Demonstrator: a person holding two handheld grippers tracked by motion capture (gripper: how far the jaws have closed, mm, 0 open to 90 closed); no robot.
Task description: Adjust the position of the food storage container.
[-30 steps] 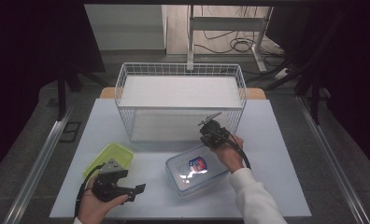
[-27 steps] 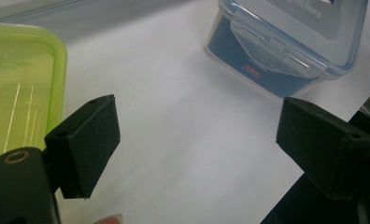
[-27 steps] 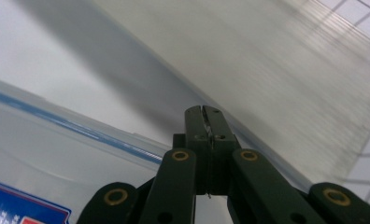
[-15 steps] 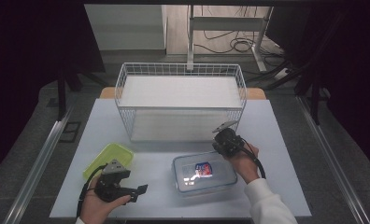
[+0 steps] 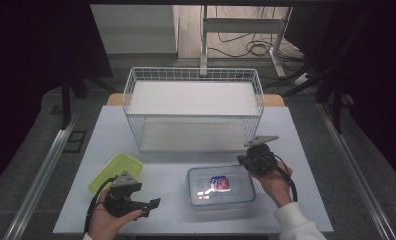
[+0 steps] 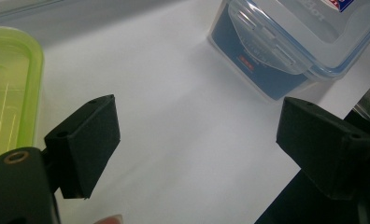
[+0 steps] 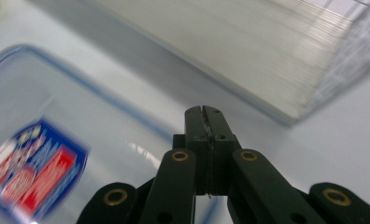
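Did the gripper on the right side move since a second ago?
Yes. The right gripper slid rightward, from over the clear box to beyond its right edge, below the wire basket's right corner. Its jaws are shut.

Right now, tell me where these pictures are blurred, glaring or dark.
High view: dark surroundings, the white table lit, glare on the clear container's lid. Right gripper view: the container's label and the wire basket smear with motion, while the shut right claw stays sharp. Left gripper view: the open left claw is soft up close; the green lid shines.
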